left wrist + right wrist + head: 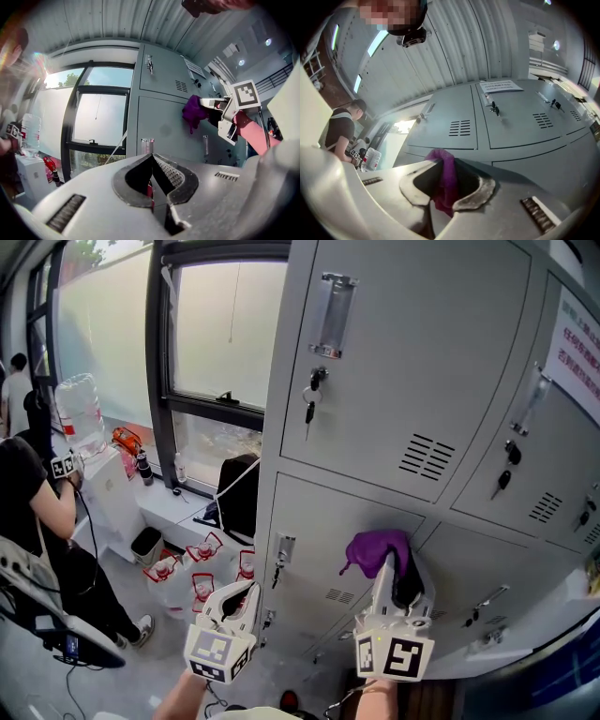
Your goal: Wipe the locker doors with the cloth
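Grey metal lockers [412, 362] fill the right side of the head view. My right gripper [392, 570] is shut on a purple cloth [375, 549] and holds it against a lower locker door [314, 517]. The right gripper view shows the cloth [446, 180] bunched between the jaws of that gripper [445, 164], with locker doors [520, 122] ahead. My left gripper [246, 589] hangs lower left of the cloth, away from the door, shut and empty. In the left gripper view the closed tips of the left gripper [151, 159] point at the lockers, and the cloth [192, 111] shows at upper right.
Keys [311, 399] hang from the upper door's lock. A paper notice [577, 338] is stuck on the right locker. A window [220, 334], a black backpack [242, 493] and bags on the floor [183, 577] lie left. A seated person [28, 493] and a water bottle [80, 413] are at far left.
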A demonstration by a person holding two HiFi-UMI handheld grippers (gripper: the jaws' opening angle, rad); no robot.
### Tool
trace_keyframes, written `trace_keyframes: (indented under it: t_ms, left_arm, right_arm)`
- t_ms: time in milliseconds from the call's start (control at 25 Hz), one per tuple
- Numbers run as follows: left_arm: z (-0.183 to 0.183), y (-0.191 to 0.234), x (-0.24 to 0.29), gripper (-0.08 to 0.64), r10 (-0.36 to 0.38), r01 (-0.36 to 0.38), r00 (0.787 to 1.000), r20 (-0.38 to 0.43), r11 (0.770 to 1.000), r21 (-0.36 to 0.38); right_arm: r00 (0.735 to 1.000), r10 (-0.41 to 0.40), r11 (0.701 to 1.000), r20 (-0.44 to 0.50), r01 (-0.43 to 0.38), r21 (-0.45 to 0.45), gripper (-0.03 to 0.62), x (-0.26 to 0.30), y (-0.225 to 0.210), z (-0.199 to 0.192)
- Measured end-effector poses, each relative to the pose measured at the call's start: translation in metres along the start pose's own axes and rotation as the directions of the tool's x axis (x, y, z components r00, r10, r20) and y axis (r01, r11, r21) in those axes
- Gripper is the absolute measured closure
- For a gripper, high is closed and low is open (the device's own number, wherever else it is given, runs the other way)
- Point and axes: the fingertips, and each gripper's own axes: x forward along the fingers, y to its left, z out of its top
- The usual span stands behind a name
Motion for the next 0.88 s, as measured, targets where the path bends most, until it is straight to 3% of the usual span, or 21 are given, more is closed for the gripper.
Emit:
trace_keyframes:
  t_ms: [400, 880]
  left_arm:
    - [-0.001, 0.031, -0.031, 0.538, 0.088, -0.088, 0.996, -0.012, 0.996, 0.001]
    - [-0.003, 0.079, -0.069, 0.538, 0.249, -0.249, 0.968, -0.013, 0.969, 0.003]
  right_arm:
    - [0.983, 0.186, 0.981, 0.003, -0.186, 0.055, 0.518, 0.013, 0.086, -0.013]
    - [0.936, 0.351, 0.932, 0.014, -0.351, 0.094, 0.518, 0.041, 0.164, -0.028]
